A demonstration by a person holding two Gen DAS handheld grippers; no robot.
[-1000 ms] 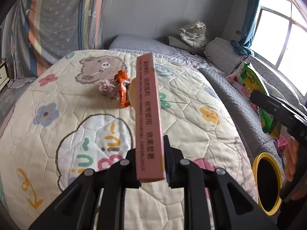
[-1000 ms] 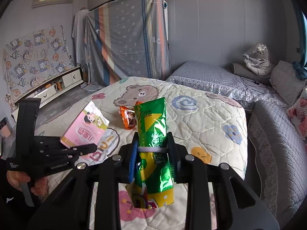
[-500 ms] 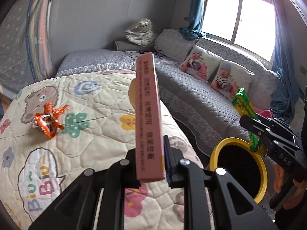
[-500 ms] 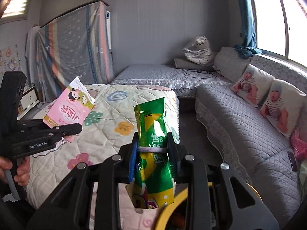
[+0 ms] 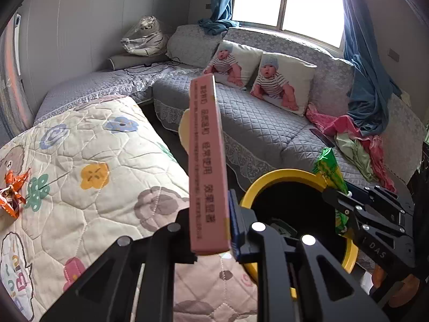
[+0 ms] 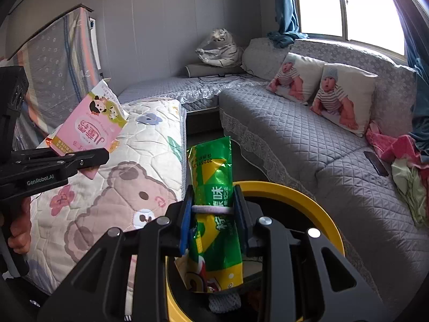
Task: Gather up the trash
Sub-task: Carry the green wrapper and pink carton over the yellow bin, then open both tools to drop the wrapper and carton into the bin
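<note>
in my left wrist view the left gripper (image 5: pixel 211 230) points forward and downward, its two black fingers closed to a narrow gap on the lower end of a pink carton (image 5: pixel 206 166), which i see edge-on, standing nearly upright between the pads with its upper end tilted slightly left. in my right wrist view the right gripper (image 6: pixel 214 214) also pitches downward, its pads pressed on both sides of a green and yellow snack bag (image 6: pixel 214 209); the bag's lower end hangs below the fingers over the mouth of the yellow-rimmed bin (image 6: pixel 308 201) and its upper end sticks up past them. the bin stands on the floor between the quilted bed cover (image 5: pixel 93 174) and the grey sofa (image 5: pixel 268 123). just beyond the left fingers i see the bin rim (image 5: pixel 284 174), with the right gripper (image 5: pixel 346 209) entering from the right edge, level over the rim and carrying the snack bag (image 5: pixel 331 171). from the right wrist the left gripper (image 6: pixel 88 158) reaches in from the left, held by a hand (image 6: pixel 18 230) low at the edge, with the carton (image 6: pixel 88 126) angled up and rightward over the bed cover (image 6: pixel 120 187), short of the bin. further out, an orange wrapper (image 5: pixel 12 196) lies crumpled on the bed cover at the left. at the far side, two baby-print cushions (image 5: pixel 281 83) lean against the sofa back under the window (image 5: pixel 289 2).
</note>
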